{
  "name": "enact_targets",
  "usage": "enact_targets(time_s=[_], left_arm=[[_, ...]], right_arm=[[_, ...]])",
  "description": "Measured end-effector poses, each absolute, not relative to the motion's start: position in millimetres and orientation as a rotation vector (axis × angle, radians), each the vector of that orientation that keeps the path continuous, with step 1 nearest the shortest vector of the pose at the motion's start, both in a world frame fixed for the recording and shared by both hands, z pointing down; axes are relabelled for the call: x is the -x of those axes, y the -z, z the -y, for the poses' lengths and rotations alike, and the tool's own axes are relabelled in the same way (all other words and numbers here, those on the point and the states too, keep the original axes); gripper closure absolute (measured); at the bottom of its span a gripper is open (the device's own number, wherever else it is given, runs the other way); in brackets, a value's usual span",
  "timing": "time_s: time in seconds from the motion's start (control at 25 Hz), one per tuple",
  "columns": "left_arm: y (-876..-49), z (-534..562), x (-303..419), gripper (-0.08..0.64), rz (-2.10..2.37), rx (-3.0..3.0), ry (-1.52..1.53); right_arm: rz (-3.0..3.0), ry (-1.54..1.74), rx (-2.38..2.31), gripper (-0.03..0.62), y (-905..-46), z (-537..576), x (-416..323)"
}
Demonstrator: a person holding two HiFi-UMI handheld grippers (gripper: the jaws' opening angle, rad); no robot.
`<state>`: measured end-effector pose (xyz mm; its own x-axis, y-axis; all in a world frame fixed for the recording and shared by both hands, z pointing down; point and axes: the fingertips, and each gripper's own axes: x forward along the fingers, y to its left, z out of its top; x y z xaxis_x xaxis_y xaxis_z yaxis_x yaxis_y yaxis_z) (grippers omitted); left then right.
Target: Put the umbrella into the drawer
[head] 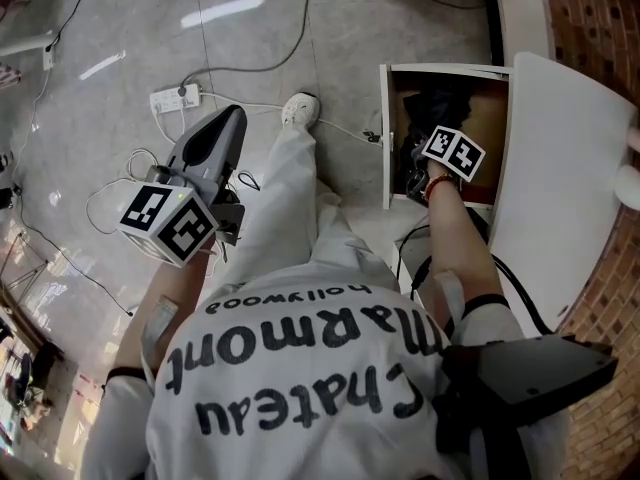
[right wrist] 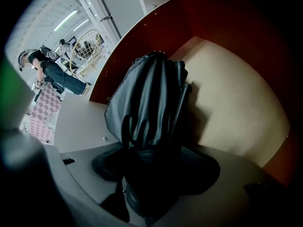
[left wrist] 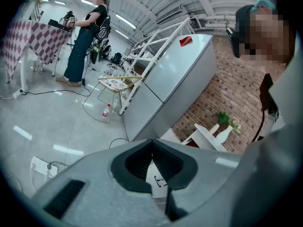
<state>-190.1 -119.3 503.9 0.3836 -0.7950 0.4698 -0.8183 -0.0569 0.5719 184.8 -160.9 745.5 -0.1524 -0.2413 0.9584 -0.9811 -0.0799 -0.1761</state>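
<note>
The folded black umbrella (right wrist: 149, 103) lies in the open drawer (right wrist: 236, 108), on its tan bottom between red-brown walls. My right gripper (right wrist: 154, 167) is shut on the umbrella's near end. In the head view the right gripper (head: 425, 163) reaches down into the white-walled drawer (head: 386, 138), its marker cube on top, and the dark umbrella (head: 435, 103) shows beyond it. My left gripper (head: 225, 128) hangs over the floor at the left, well away from the drawer. In its own view the left gripper (left wrist: 151, 143) has its pads meeting at the tips, with nothing between them.
A white panel (head: 560, 188) stands right of the drawer, against a brick wall (head: 600, 28). A power strip (head: 175, 98) and cables lie on the tiled floor near my white shoe (head: 300, 108). A grey fridge (left wrist: 165, 79) and a standing person (left wrist: 85, 37) are farther off.
</note>
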Motion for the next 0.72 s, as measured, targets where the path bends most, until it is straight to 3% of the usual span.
enact_targets(time_s=[0.72], left_arm=[[-437.7, 135.5, 195.7, 0.544, 1.427, -1.933, -0.012]], right_arm=[[1.403, -1.178, -1.264, 0.331, -711.6, 159.7, -187.3]])
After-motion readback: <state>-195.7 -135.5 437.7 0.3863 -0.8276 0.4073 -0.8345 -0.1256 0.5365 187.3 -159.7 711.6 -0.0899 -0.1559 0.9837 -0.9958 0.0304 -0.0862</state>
